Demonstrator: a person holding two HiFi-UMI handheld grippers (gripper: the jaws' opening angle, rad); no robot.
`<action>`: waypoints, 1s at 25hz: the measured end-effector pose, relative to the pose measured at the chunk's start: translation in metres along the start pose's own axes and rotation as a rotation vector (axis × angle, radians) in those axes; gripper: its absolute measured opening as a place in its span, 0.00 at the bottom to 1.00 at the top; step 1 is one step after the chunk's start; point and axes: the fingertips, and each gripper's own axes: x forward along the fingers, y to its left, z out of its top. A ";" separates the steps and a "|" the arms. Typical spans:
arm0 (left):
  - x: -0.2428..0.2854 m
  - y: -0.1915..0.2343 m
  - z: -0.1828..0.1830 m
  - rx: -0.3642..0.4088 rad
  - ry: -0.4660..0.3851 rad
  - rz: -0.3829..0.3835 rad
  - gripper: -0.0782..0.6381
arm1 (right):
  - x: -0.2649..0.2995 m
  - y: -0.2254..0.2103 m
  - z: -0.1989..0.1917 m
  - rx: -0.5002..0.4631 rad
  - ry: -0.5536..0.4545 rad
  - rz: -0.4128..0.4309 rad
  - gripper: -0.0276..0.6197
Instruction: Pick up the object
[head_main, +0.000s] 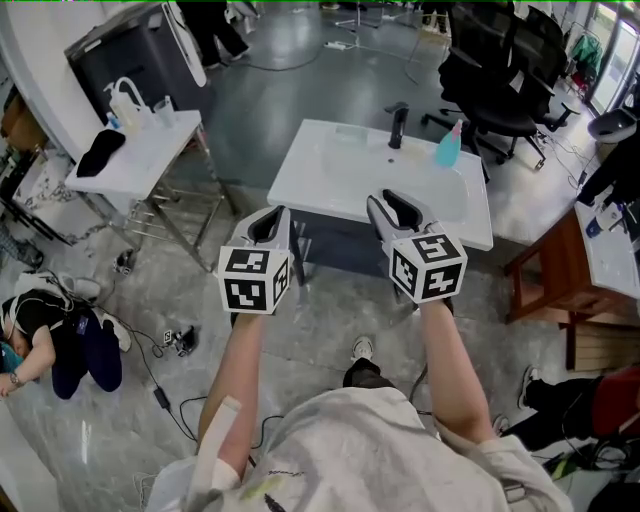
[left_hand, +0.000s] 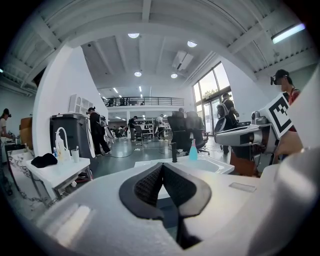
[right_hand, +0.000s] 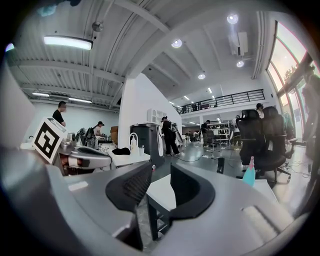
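Approach step by the look of it: left gripper pressed together and empty, right gripper spread with nothing between, blue bottle upright at the far edge of the white countertop, right of the black faucet, next likely needing a forward reach.

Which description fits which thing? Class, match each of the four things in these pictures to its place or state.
Things:
1. blue bottle
2. black cloth
3. left gripper
4. right gripper

Descriptions:
A. fingers apart, nothing between them
B. on the side table
C. fingers together
D. on the sink, near the tap

Pairs: 1-D, 2-B, 3-C, 4-A
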 end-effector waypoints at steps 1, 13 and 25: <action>0.003 0.000 0.000 0.001 0.002 -0.002 0.11 | 0.002 -0.002 0.000 0.001 0.001 -0.001 0.23; 0.073 0.011 0.003 0.004 0.020 -0.002 0.11 | 0.051 -0.046 -0.008 0.009 0.007 0.016 0.29; 0.174 0.015 0.027 0.003 0.040 0.011 0.11 | 0.119 -0.123 -0.007 0.006 0.038 0.048 0.35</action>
